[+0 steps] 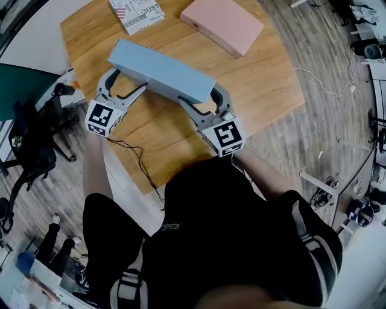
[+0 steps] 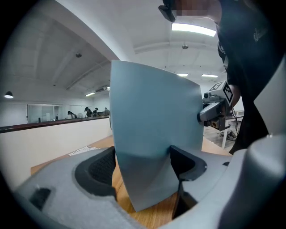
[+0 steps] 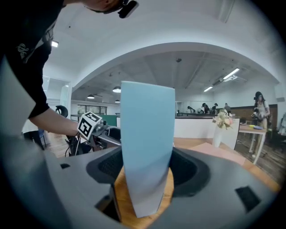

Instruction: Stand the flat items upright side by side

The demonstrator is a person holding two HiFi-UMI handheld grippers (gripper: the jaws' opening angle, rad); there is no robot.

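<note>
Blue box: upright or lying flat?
Upright on edge. The blue box stands tall in both gripper views, left gripper and right gripper clamping its ends.

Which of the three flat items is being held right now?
The blue box, clamped at each end by the left hand-held gripper and the right hand-held gripper. The pink box and the printed book lie flat, untouched, farther back.

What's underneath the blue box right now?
Only wooden table shows beneath the blue box; whether its bottom edge touches the wood is hidden.
</note>
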